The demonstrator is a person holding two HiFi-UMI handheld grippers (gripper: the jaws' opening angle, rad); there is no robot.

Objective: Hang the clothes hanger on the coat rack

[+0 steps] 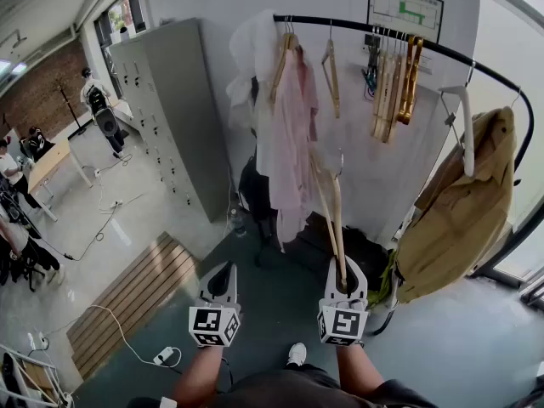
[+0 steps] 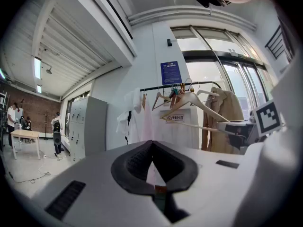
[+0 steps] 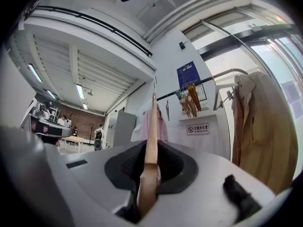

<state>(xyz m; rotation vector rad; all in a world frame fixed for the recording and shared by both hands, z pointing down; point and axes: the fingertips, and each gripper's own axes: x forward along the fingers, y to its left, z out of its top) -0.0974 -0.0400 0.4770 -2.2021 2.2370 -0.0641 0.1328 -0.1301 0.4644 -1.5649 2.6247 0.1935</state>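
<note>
Your right tongs [image 1: 343, 282] pinching a wooden hanger [image 1: 339, 228] — rack [image 1: 348, 27] ahead above them, your left tongs [image 1: 222, 280] pressed together, empty.

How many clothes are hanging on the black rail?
3: a white garment at the left end of the rail, a pink shirt right beside it, a tan jacket at the far right end. More may be hidden behind them.

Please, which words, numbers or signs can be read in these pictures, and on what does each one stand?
None can be read for certain.
White wall sign: red prohibition symbol and characters, too small.
Blue poster: blurred.
Framed plan: too small.
</note>
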